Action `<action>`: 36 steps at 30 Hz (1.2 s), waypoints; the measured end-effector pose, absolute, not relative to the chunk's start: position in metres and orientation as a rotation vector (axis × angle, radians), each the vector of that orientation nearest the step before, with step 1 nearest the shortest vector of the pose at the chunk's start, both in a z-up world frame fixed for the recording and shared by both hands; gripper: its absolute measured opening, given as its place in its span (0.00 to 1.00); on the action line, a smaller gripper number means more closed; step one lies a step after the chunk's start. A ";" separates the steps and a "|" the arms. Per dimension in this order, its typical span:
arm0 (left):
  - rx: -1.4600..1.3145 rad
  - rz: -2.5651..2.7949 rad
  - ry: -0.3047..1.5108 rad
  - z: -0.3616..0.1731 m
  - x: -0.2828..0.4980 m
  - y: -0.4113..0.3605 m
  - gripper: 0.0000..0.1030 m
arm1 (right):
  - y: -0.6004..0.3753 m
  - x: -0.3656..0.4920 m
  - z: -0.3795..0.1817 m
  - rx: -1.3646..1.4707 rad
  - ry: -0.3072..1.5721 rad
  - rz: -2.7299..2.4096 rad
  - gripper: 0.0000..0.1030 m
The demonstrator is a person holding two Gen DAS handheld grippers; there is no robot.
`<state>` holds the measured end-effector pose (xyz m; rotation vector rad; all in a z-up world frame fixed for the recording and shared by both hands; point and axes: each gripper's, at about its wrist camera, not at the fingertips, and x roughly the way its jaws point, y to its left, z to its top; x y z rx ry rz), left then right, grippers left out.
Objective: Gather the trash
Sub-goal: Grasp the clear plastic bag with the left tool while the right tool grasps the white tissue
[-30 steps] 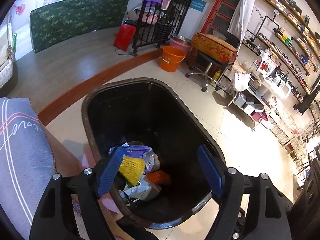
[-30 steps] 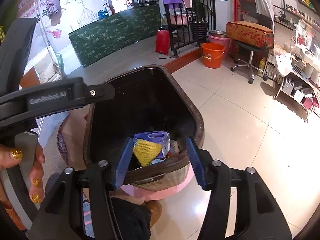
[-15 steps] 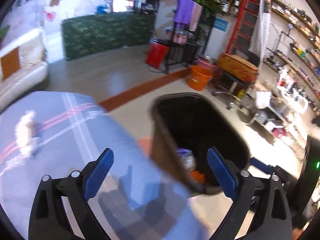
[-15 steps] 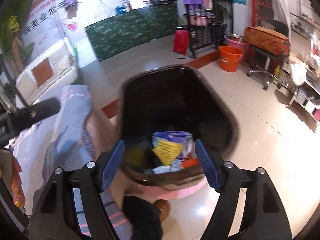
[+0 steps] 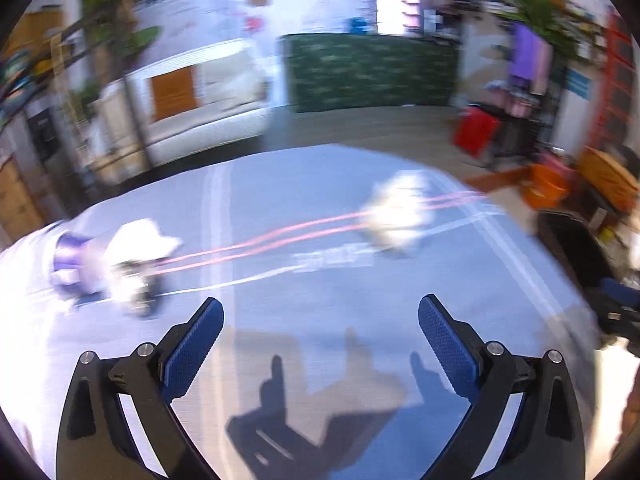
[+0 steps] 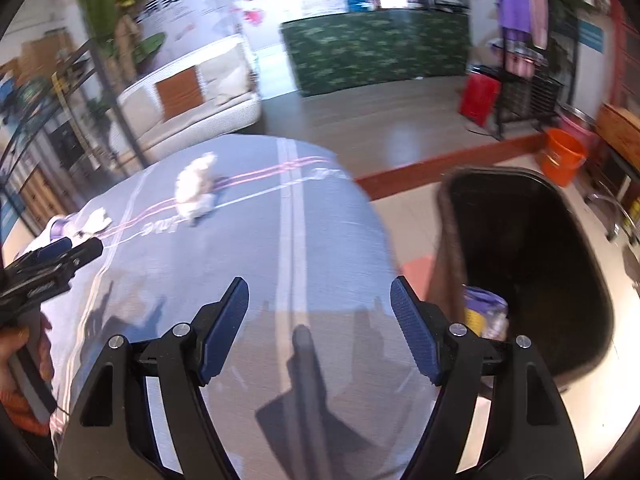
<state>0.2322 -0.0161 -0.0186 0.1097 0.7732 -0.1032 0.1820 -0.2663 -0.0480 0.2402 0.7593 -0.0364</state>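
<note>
A crumpled white paper wad (image 5: 394,210) (image 6: 196,184) lies on the grey-blue striped tablecloth (image 5: 320,272) (image 6: 304,240). Farther left lies a white and purple piece of trash (image 5: 120,252) (image 6: 80,222). My left gripper (image 5: 320,304) hovers open over the cloth, nothing between its blue pads, both pieces ahead of it. My right gripper (image 6: 318,285) is open and empty above the cloth near the table's right edge. The black trash bin (image 6: 520,260) (image 5: 572,240) stands to the right, with purple and yellow trash (image 6: 484,312) inside. The left wrist view is blurred.
The left gripper (image 6: 52,260) and the person's hand (image 6: 20,344) show at the right wrist view's left edge. Beyond the table are a white sofa (image 6: 192,100), a green-covered counter (image 6: 376,48), a red bag (image 6: 478,96) and an orange bucket (image 6: 562,156).
Both grippers have swung left, away from over the bin and onto the table. Their jaws stand wider than a second ago. The yellow net trash stays in the bin.
</note>
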 end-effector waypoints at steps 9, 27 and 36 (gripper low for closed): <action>0.020 0.094 0.822 -0.040 0.275 0.095 0.91 | -0.224 0.202 -0.042 0.197 0.793 0.040 0.71; -0.062 0.078 0.875 -0.065 0.311 0.127 0.45 | -0.180 0.268 -0.049 0.161 0.879 0.105 0.71; -0.099 0.056 0.826 -0.048 0.284 0.126 0.41 | -0.163 0.307 -0.054 0.166 0.904 0.121 0.71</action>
